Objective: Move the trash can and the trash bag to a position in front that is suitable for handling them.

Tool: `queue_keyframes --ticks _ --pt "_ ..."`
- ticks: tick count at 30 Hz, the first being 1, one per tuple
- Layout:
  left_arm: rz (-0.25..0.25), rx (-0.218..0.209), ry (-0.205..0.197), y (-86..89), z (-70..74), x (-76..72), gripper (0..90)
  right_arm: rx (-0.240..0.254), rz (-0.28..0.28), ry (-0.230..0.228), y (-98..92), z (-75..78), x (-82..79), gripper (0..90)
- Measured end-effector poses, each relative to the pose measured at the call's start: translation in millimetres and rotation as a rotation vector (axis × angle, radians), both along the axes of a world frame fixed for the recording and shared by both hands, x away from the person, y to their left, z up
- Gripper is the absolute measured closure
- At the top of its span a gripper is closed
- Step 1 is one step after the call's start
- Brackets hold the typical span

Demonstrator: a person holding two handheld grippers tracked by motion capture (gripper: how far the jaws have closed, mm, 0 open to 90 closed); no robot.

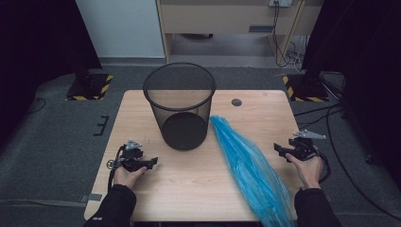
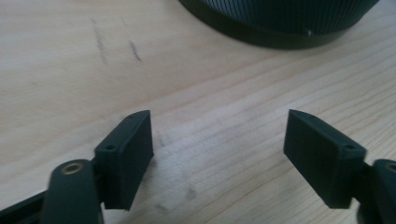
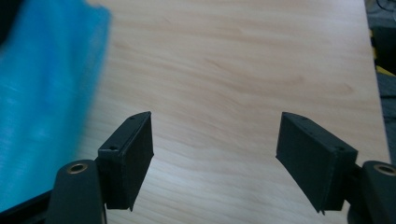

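Both claws released, empty: left claw (image 1: 150,163) left of bin (image 1: 180,105), right claw (image 1: 280,150) right of bag (image 1: 249,163), likely readying to line bin.

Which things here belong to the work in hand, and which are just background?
In the job:
- blue plastic bag, lying flat on the table
- black mesh bin, upright
- left gripper, open, nothing held
- right gripper, open, nothing held

Lying about:
- dark round spot on the tabletop
- cables on the floor
- striped stand bases
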State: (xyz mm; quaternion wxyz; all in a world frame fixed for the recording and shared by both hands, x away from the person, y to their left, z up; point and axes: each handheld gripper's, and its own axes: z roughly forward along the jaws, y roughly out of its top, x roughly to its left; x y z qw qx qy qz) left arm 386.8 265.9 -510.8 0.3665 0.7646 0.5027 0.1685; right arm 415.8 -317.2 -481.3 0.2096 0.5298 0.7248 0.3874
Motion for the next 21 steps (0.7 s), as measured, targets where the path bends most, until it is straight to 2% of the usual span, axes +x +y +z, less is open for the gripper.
queue_keyframes --ticks 1,2,4,5,6,8,9,10,11,12,14,16,17,18,20,21 --pt "0.000 0.000 0.000 0.0 0.0 0.0 27.6 0.006 0.018 -0.010 4.3 4.8 -0.6 26.5" --pt "0.007 -0.002 -0.021 0.7 4.8 -1.3 27.6 0.006 0.018 -0.010 4.3 4.8 -0.6 26.5" --pt "0.024 -0.025 -0.068 2.7 14.4 -4.3 29.7 0.029 0.072 -0.026 17.0 17.7 -1.8 24.7" --pt "0.043 -0.052 -0.106 4.7 22.7 -7.6 31.9 0.039 0.108 -0.045 29.1 29.0 -3.0 24.7" --pt "0.043 -0.052 -0.106 4.7 22.7 -7.6 32.6 0.039 0.108 -0.045 29.1 29.0 -3.0 24.7" --pt "0.060 -0.069 -0.123 5.7 27.1 -10.1 34.4 0.024 0.168 -0.092 51.2 43.3 -4.8 26.0" --pt "0.070 -0.073 -0.126 6.4 28.0 -11.3 36.1 0.010 0.177 -0.104 58.6 45.4 -5.1 25.0" --pt "0.080 -0.071 -0.131 6.9 28.4 -12.1 36.1 0.010 0.177 -0.104 58.6 45.4 -5.1 25.0" --pt "0.091 -0.066 -0.128 8.1 28.3 -12.1 36.9 0.007 0.201 -0.095 75.2 45.7 -4.1 23.4" --pt "0.091 -0.066 -0.128 8.1 28.3 -12.1 36.9 0.007 0.201 -0.095 75.2 45.7 -4.1 23.4" --pt "0.094 -0.055 -0.111 9.7 28.4 -11.4 36.9 0.015 0.224 -0.083 87.7 42.2 -2.6 24.0" --pt "0.100 -0.056 -0.114 10.5 28.5 -11.5 36.3 -0.001 0.250 -0.076 101.3 34.8 -0.2 27.4" --pt "0.102 -0.058 -0.118 11.0 29.1 -11.4 36.3 -0.033 0.269 -0.056 113.9 23.5 3.8 28.3" --pt "0.102 -0.058 -0.118 11.0 29.1 -11.4 35.8 -0.033 0.269 -0.056 113.9 23.5 3.8 28.3" --pt "0.102 -0.058 -0.121 10.7 29.2 -11.3 34.9 -0.083 0.277 -0.034 124.5 10.0 8.7 28.4" --pt "0.102 -0.058 -0.123 10.5 29.1 -11.4 34.7 -0.137 0.289 -0.003 132.5 -3.4 10.6 30.5"
